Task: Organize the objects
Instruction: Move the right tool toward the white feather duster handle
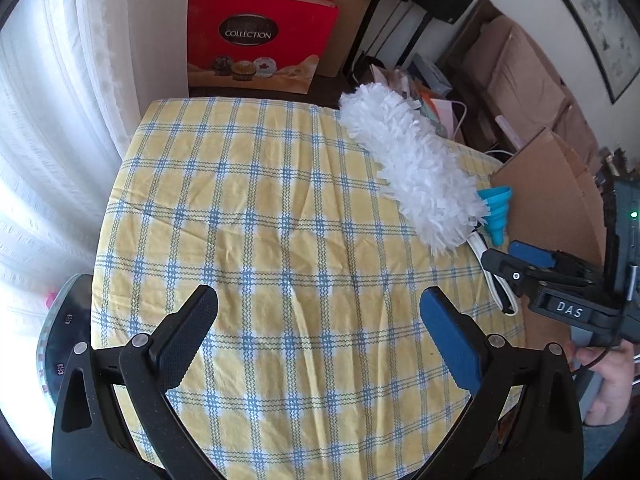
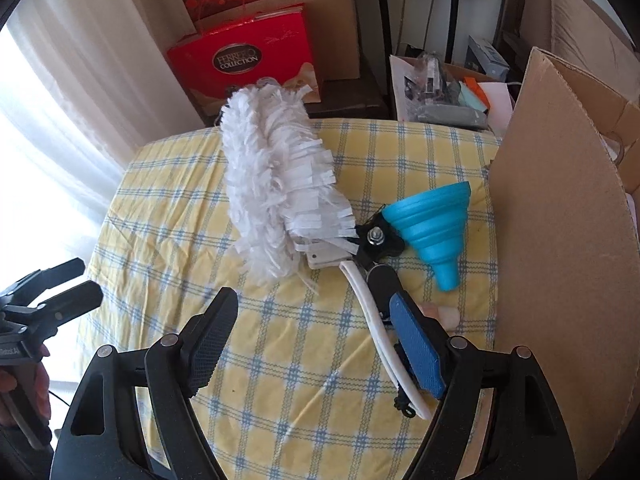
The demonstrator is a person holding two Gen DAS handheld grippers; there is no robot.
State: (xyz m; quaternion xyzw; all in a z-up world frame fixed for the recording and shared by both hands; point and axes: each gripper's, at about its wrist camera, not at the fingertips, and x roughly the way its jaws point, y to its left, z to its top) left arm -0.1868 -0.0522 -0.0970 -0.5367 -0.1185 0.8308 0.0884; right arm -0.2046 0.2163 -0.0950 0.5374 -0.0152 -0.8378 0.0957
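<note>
A white fluffy duster [image 1: 412, 164] [image 2: 280, 184] lies on the yellow checked tablecloth [image 1: 280, 240] [image 2: 280, 340], its white handle [image 2: 380, 320] pointing toward my right gripper. A blue collapsible funnel [image 1: 496, 212] [image 2: 432, 224] lies beside the duster's base, near the cardboard box. My right gripper [image 2: 316, 340] [image 1: 508, 258] is open and empty, its blue finger next to the duster handle. My left gripper [image 1: 320, 328] [image 2: 64, 284] is open and empty over the bare cloth at the left.
A large open cardboard box [image 2: 560, 240] [image 1: 552, 200] stands at the table's right edge. A red Ferrero bag [image 1: 260, 40] [image 2: 244, 60] and more boxes stand behind the table. White curtains [image 1: 60, 140] hang at the left. A box of clutter [image 2: 440, 92] sits behind.
</note>
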